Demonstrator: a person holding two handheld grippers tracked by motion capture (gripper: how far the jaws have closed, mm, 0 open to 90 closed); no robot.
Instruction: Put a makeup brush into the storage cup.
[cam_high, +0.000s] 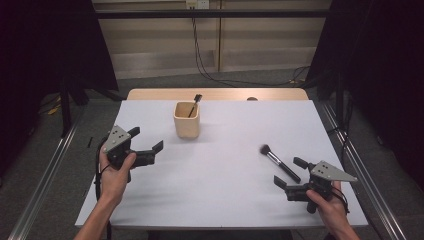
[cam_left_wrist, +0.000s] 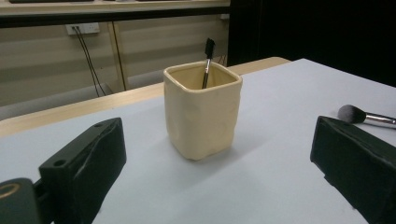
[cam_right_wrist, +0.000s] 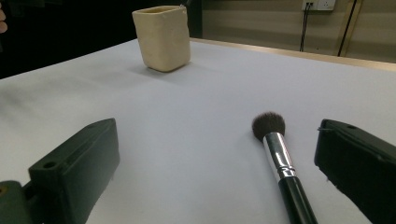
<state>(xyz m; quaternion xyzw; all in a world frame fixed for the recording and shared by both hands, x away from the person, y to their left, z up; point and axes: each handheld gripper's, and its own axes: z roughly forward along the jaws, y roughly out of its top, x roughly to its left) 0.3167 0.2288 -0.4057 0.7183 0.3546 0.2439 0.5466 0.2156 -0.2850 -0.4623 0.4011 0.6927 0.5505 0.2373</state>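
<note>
The right gripper (cam_high: 291, 174) is open, with its jaws wide apart, and it holds nothing. It sits low near the front right corner of the table (cam_high: 220, 200). The makeup brush (cam_high: 278, 162) lies flat on the table just in front of it, apart from both jaws. In the right gripper view the brush (cam_right_wrist: 280, 163) lies between the two jaws but nearer the right one.

The left gripper (cam_high: 148, 141) is open too and holds nothing. It is near the left edge of the table and faces the cream cup (cam_high: 186, 120), which stands toward the back edge, near the middle. A thin brush (cam_high: 194, 105) already stands in the cup and leans toward the back right.

The makeup brush has a long, thin shape. Its long line runs slantwise across the table. The fluffy tip (cam_high: 264, 149) points to the back and left, toward the cup. The black handle end points to the front right, toward the right gripper.

Some things could go wrong. The handle is round and smooth, so it could roll or slip if the jaws close off-centre. A jaw could push the brush away before it is caught. If the gripper comes down too low, its jaws could scrape the table. Later, the brush could bump the cup and tip it, or knock the thin brush.
</note>
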